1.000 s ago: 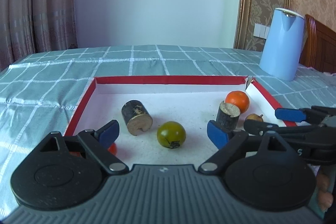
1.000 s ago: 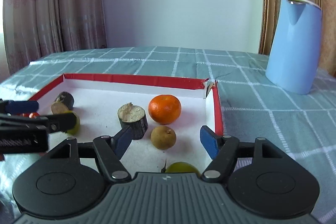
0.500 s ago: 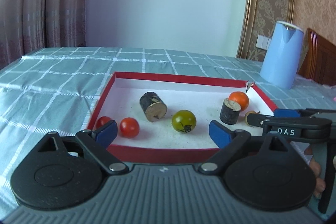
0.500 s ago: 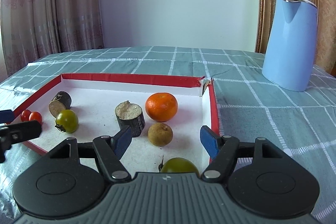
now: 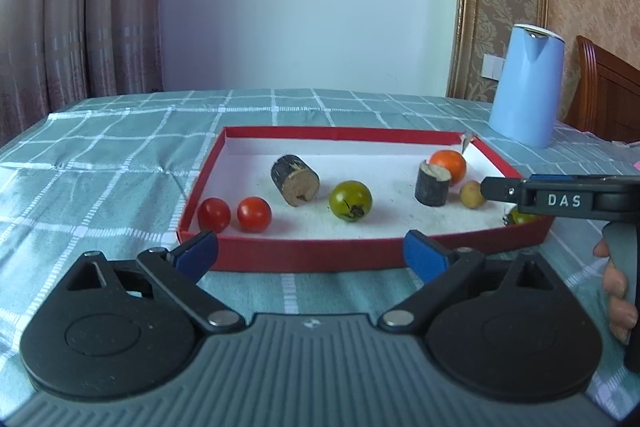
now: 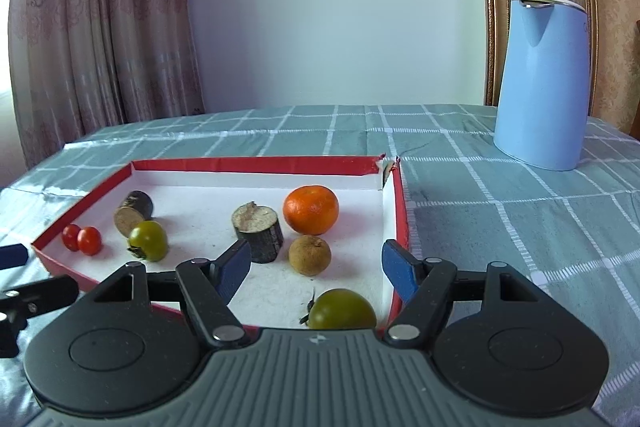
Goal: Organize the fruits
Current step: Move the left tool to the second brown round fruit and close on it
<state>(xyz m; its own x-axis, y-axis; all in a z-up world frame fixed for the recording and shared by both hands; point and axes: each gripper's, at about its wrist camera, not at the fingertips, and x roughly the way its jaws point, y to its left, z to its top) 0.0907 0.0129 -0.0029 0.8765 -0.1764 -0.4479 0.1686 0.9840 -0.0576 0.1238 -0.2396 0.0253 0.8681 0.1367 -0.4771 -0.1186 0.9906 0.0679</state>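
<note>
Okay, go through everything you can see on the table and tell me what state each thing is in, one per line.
Left gripper: jaws opening, nothing between them.
Right gripper: open, holding nothing.
Red tray: far right corner torn.
Two red tomatoes: whole, touching, in tray's left corner.
Lying cane piece: on its side.
Standing cane piece: upright.
Orange: whole.
Longan: unpeeled.
Kettle: upright, lid closed.

Your table [image 5: 120, 155] under a teal checked cloth, red-rimmed tray [image 5: 304, 256] at frame centre, blue kettle [image 5: 527, 87] standing at your upper right, well apart from it.
</note>
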